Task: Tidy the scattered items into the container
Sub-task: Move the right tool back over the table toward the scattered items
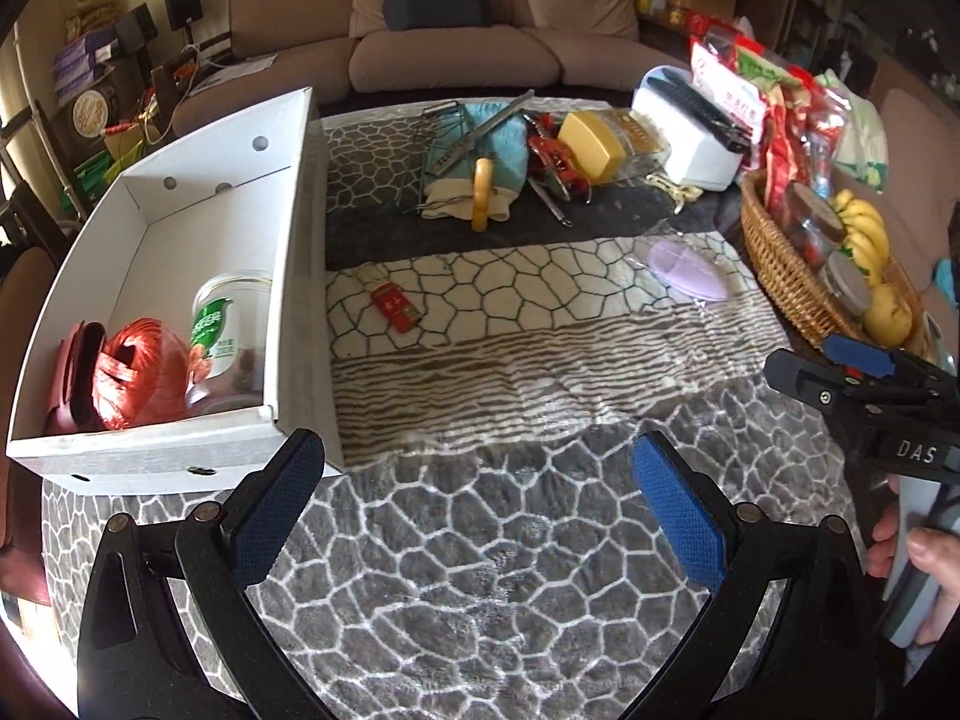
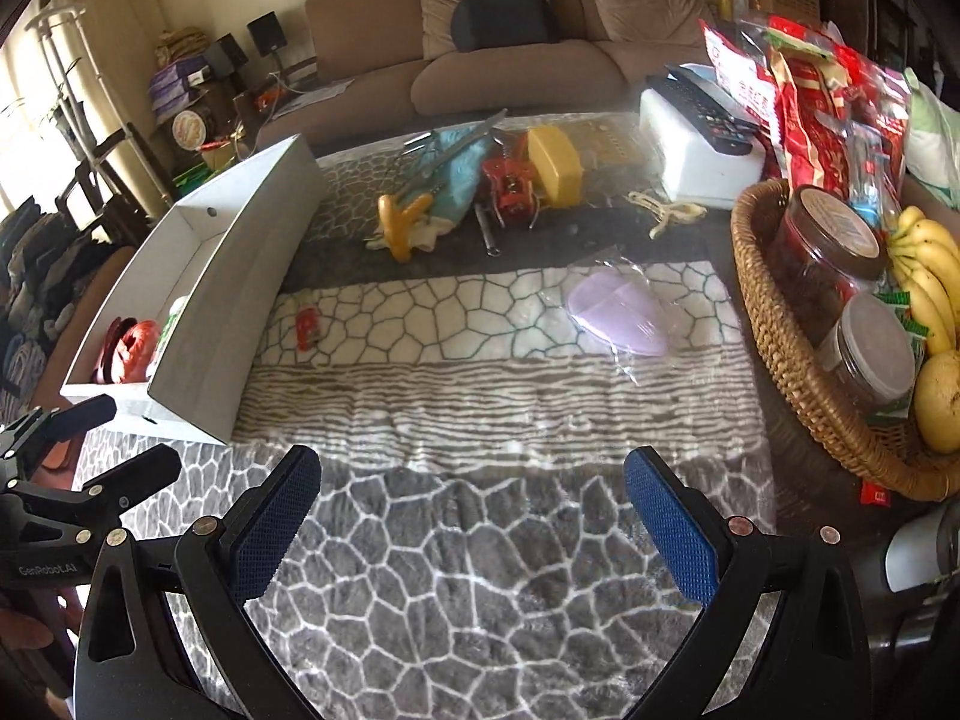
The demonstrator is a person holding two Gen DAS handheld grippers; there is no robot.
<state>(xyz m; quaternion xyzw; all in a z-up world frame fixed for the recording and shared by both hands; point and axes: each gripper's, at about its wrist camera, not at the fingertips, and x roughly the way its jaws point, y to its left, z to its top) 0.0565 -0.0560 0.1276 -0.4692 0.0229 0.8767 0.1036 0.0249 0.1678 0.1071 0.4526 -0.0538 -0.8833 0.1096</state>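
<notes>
A white cardboard box (image 1: 288,228) (image 2: 198,330) stands at the left of the table and holds a red twine ball (image 1: 135,372), a green-labelled jar (image 1: 225,324) and a dark red item. On the patterned cloth lie a small red tin (image 1: 396,306) (image 2: 307,327), purple slippers in clear wrap (image 1: 690,270) (image 2: 618,312), and a far pile with a yellow tape roll (image 1: 483,192), blue glove (image 1: 498,138), red toy (image 1: 555,159) and yellow box (image 1: 591,144) (image 2: 555,165). My left gripper (image 1: 474,504) is open and empty near the box's front corner. My right gripper (image 2: 471,510) is open and empty.
A wicker basket (image 2: 780,324) (image 1: 780,264) with jars, bananas and snack bags stands at the right. A white box with a remote (image 2: 696,150) sits at the far right. A brown sofa (image 1: 456,48) is behind the table.
</notes>
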